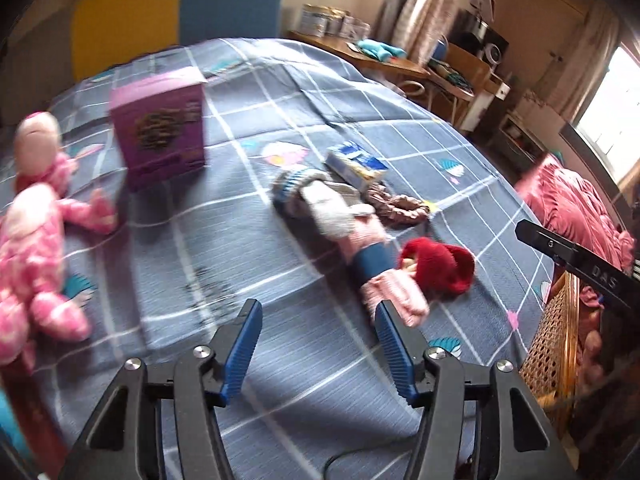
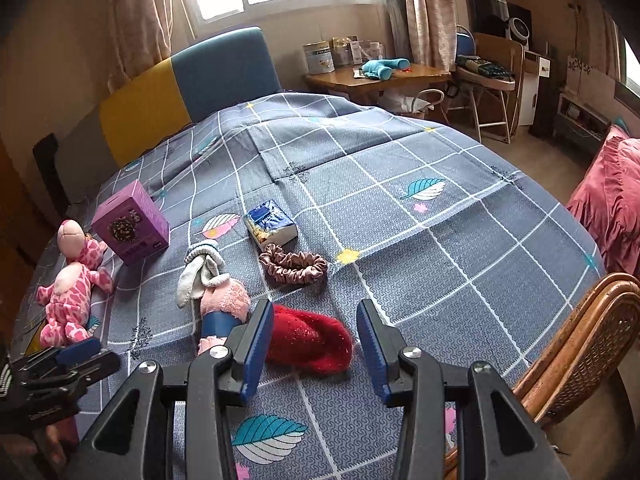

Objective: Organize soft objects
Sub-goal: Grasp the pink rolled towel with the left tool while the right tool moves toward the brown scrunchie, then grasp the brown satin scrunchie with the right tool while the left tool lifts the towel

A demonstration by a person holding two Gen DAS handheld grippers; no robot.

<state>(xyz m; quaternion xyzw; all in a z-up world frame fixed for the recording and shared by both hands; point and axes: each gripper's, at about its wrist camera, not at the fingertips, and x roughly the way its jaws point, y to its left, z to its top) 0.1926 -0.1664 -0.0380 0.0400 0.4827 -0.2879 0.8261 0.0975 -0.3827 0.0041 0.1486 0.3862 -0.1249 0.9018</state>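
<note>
Blue-padded fingers of the right tool (image 2: 312,308) fill the bottom of the right wrist view, standing apart with nothing between the pads; the tool is released and hangs over the bed (image 2: 400,208), whose grey-blue cover carries white grid lines and leaf prints. Just past its fingertips lies a red knitted hat (image 2: 312,340), partly hidden behind the left finger. Touching the hat's left side is a pink sock with a blue band (image 2: 222,308), and a grey-white sock (image 2: 198,276) lies across its far end. Beyond them sit a brown satin scrunchie (image 2: 294,266) and, just behind that, a blue tissue pack (image 2: 270,224). Further left a purple box (image 2: 130,226) stands upright, and a pink spotted plush toy (image 2: 70,292) lies on its back near the bed's left edge, just beside the box. The left tool (image 1: 316,308) shows in its own blurred view with its jaws also spread and empty, so it too is released; its right fingertip lies over the near end of the pink sock in that view, though whether it touches cannot be told. A wicker chair (image 2: 580,340) stands at the bed's right side, and a pink ruffled cloth (image 2: 608,200) hangs beyond it. A wooden tabletop (image 2: 380,76) by the window carries tins and a blue plush toy (image 2: 384,68).
</note>
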